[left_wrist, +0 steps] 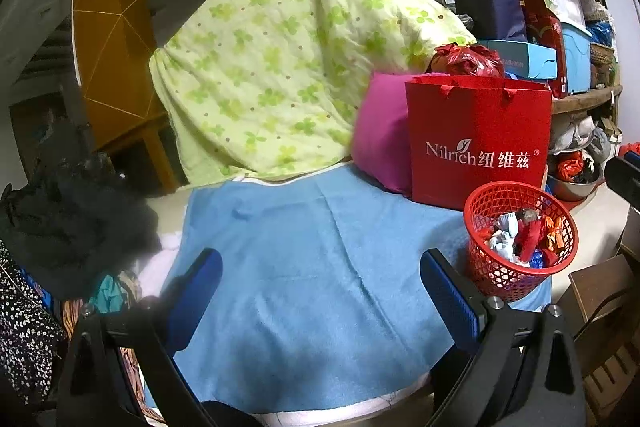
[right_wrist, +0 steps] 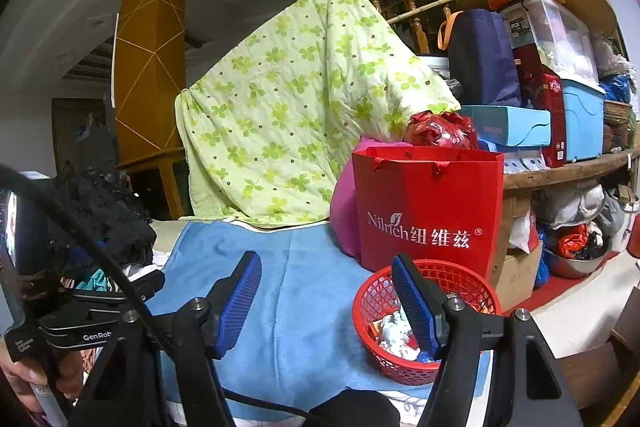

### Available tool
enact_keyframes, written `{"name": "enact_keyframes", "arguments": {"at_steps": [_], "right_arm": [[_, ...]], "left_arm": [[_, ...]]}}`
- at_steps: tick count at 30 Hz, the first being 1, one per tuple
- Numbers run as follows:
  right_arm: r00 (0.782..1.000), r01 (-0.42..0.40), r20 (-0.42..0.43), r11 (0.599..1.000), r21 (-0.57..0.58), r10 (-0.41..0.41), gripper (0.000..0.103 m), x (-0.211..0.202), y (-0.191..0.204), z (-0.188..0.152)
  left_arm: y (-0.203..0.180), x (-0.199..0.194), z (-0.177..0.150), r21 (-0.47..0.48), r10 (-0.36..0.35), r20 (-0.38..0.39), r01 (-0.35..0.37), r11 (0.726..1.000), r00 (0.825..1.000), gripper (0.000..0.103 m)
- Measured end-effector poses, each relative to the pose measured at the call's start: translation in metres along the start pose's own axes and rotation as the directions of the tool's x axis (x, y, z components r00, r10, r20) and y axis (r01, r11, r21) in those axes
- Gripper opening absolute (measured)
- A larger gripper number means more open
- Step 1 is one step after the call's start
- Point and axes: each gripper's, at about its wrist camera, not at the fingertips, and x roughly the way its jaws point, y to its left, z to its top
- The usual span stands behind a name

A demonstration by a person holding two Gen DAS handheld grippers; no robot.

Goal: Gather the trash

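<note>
A: Far left, a dark heap of clothes (left_wrist: 76, 203) at the edge. Beside it, the blue towel (left_wrist: 304, 267) spread flat over the surface; can't tell what is underneath.

B: Left gripper (left_wrist: 320, 287)?

A: Over the towel, fingers (left_wrist: 196, 291) well apart, nothing between them. Bare towel in the gap.

B: Behind that?

A: Green clover-print quilt (left_wrist: 280, 67) draped up at the back. To its right a pink cushion (left_wrist: 380, 135), then a red paper bag (left_wrist: 480, 143) standing upright, touching the cushion.

B: And the trash?

A: In the red mesh basket (left_wrist: 492, 279), on the towel's right edge just in front of the paper bag. Crumpled wrappers (left_wrist: 516, 239) inside, white, red and orange.

B: Right gripper (right_wrist: 328, 303)?

A: Fingers (right_wrist: 240, 303) apart, holding nothing. Seen from its own camera, the right-side finger overlaps the basket (right_wrist: 376, 307); whether it touches, can't tell. Left finger over the towel (right_wrist: 304, 267).

B: Far right?

A: Wooden shelf (right_wrist: 568, 171), crowded with boxes and bags.
</note>
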Motion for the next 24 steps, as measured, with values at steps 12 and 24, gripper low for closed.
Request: {"name": "enact_keyframes", "arguments": {"at_steps": [12, 24], "right_arm": [[1.0, 0.002, -0.009, 1.0, -0.01, -0.002, 0.072, -0.0003, -0.0022, 0.0013], [1.0, 0.003, 0.002, 1.0, -0.008, -0.003, 0.072, -0.0017, -0.0051, 0.0013]], "left_arm": [[-0.0014, 0.0009, -0.0006, -0.001, -0.003, -0.009, 0.003, 1.0, 1.0, 0.099], [-0.002, 0.0006, -0.0041, -0.011, -0.005, -0.012, 0.004, 1.0, 1.0, 0.099]]}}
